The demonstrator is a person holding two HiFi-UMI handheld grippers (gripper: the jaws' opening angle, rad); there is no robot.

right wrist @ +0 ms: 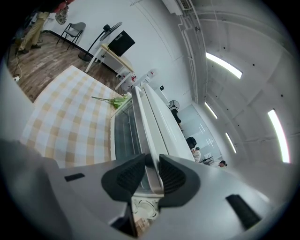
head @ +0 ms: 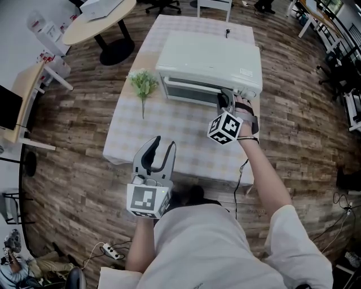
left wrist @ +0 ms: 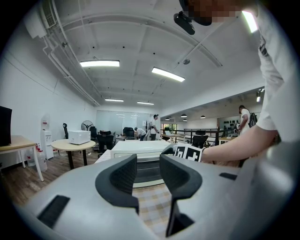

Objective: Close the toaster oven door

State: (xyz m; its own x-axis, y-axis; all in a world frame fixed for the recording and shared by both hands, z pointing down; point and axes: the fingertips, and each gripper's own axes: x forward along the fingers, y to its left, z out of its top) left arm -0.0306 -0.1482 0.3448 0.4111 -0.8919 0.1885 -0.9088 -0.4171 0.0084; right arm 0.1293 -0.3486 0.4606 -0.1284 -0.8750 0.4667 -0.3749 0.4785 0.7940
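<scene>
A white toaster oven stands at the back of a table with a checked cloth. Its glass door stands upright against the oven front. My right gripper is at the door's right end, next to the control panel. In the right gripper view its jaws straddle the door's white handle bar and press on it. My left gripper hangs over the table's front edge, open with nothing between its fingers. In the left gripper view it faces the oven.
A green plant sprig lies on the cloth left of the oven. A round table with a white appliance stands at the back left, a desk at the left. Cables and a power strip lie on the wooden floor.
</scene>
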